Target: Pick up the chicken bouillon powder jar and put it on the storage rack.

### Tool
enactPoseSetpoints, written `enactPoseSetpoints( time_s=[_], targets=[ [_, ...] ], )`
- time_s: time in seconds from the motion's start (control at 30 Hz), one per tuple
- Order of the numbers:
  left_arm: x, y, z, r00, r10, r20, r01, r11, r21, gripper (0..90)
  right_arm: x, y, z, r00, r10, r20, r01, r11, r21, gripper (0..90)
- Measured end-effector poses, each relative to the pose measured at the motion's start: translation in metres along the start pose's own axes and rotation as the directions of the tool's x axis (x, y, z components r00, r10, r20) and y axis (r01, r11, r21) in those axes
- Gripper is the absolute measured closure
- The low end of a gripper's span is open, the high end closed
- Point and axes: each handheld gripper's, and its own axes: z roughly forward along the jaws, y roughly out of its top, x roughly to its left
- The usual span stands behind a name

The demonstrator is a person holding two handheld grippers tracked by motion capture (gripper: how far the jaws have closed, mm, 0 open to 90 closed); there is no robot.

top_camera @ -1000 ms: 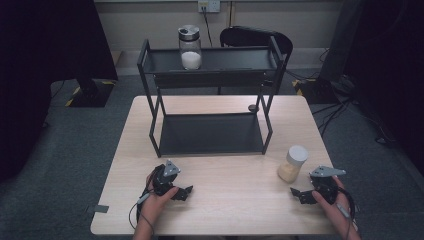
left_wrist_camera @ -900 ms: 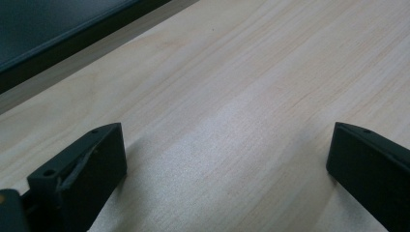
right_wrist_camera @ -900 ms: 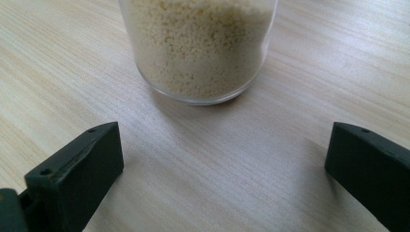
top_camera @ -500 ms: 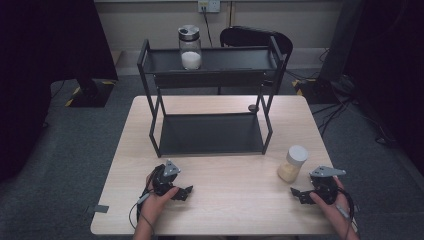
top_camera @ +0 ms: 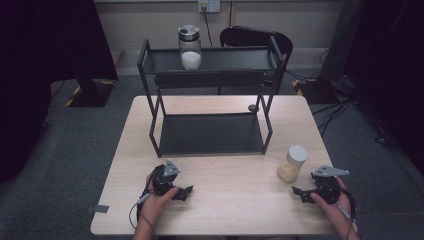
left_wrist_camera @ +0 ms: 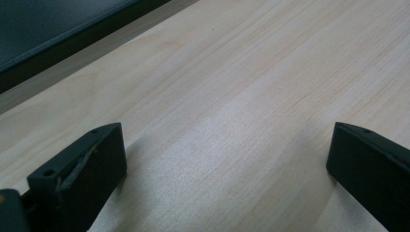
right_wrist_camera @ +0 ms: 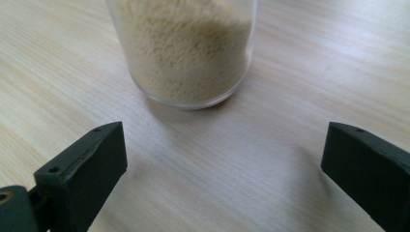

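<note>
Where the right claw [right_wrist_camera: 220,169] gapes, jar [right_wrist_camera: 186,48] top cut off.

A: What do the two grippers look like?

B: Both are black. The left gripper [top_camera: 181,192] carries a grey three-cornered plate on top, and a thin dark cable trails from it toward the desk's near edge. The right gripper [top_camera: 300,194] has the same kind of grey plate, flatter and wider in the high view, with a dark cable looping beside the hand.

A: And the fingers up close?

B: Matte black blocks with squared, slanted ends. In the left gripper view, the left-hand finger [left_wrist_camera: 80,169] shows small round screw holes and a pale scuffed edge. In the right gripper view, the fingers [right_wrist_camera: 82,166] have the same holes.

A: Sleeves?

B: Forearms are bare.
</note>
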Motion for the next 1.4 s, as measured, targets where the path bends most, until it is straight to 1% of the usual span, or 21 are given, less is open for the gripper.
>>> enactPoseSetpoints(
  time_s=[0.03,0.13,0.3,0.43,0.57,0.83,0.93,1.07,1.13,1.3,1.4],
  targets=[
    [0.000,0.000,0.000,1.0000,0.000,0.000,0.000,1.0000,0.000,0.0,-0.001,0.000,-0.002,1.0000,0.004,0.003,-0.004,1.000,-0.005,1.2],
    [0.000,0.000,0.000,1.0000,0.000,0.000,0.000,1.0000,0.000,0.0,-0.005,0.003,-0.004,0.9998,0.018,-0.008,-0.018,1.000,-0.010,1.2],
    [0.000,0.000,0.000,1.0000,0.000,0.000,0.000,1.0000,0.000,0.0,-0.010,0.009,-0.006,0.9995,0.025,-0.018,-0.026,0.999,-0.025,1.1],
    [0.000,0.000,0.000,1.0000,0.000,0.000,0.000,1.0000,0.000,0.0,-0.011,0.015,-0.007,0.9994,0.018,-0.031,-0.019,0.999,-0.038,1.2],
    [0.000,0.000,0.000,1.0000,0.000,0.000,0.000,1.0000,0.000,0.0,-0.011,0.020,-0.009,0.9994,0.008,-0.035,-0.010,0.999,-0.050,1.1],
    [0.000,0.000,0.000,1.0000,0.000,0.000,0.000,1.0000,0.000,0.0,-0.014,0.029,-0.009,0.9979,0.025,-0.060,-0.029,0.997,-0.075,1.0],
    [0.000,0.000,0.000,1.0000,0.000,0.000,0.000,1.0000,0.000,0.0,-0.015,0.031,-0.007,0.9973,0.022,-0.070,-0.028,0.996,-0.087,1.0],
    [0.000,0.000,0.000,1.0000,0.000,0.000,0.000,1.0000,0.000,0.0,-0.014,0.035,-0.004,0.9975,0.019,-0.068,-0.026,0.995,-0.097,1.0],
    [0.000,0.000,0.000,1.0000,0.000,0.000,0.000,1.0000,0.000,0.0,-0.015,0.035,-0.002,0.9968,0.012,-0.079,-0.021,0.993,-0.117,1.0],
    [0.000,0.000,0.000,1.0000,0.000,0.000,0.000,1.0000,0.000,0.0,-0.015,0.038,0.005,0.9961,0.001,-0.088,-0.013,0.991,-0.134,4.6],
    [0.000,0.000,0.000,1.0000,0.000,0.000,0.000,1.0000,0.000,0.0,-0.018,0.037,0.009,0.9947,-0.002,-0.103,-0.015,0.987,-0.158,10.0]
  ],
)
